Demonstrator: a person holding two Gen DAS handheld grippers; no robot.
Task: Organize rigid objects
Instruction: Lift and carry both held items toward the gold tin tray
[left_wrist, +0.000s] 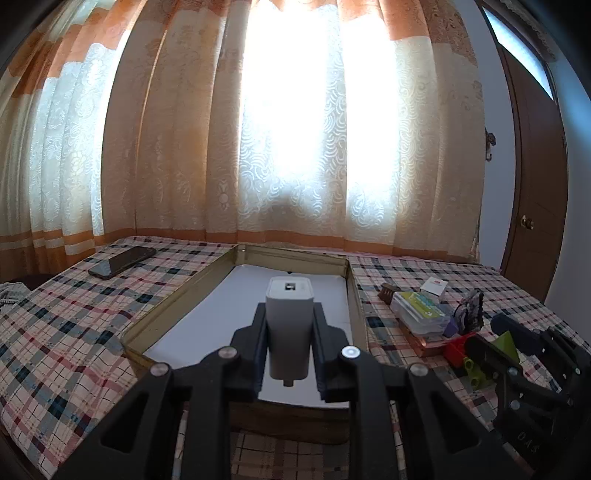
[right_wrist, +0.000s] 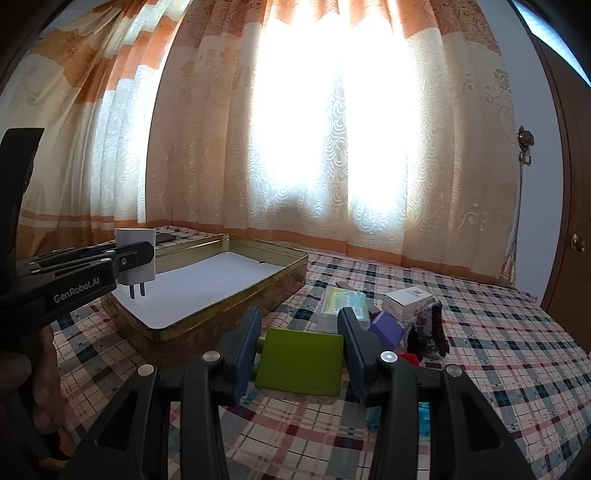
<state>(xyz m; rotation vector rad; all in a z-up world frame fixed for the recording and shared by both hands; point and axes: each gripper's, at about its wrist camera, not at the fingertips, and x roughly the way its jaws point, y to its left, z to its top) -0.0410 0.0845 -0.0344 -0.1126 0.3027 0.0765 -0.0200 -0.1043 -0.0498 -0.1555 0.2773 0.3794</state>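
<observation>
White charger (left_wrist: 287, 325), clamped in left gripper (left_wrist: 289, 332) above tin tray (left_wrist: 177, 306): lower prongs-first, level; green block (right_wrist: 301, 363), clamped in right gripper (right_wrist: 300, 360) beside tray, follows.

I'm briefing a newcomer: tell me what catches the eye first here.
The sunlit curtain glares behind the plaid bed. The left gripper holds a white USB charger above the open metal tin. The right gripper clamps a green toy block beside a clutter of small items.
</observation>
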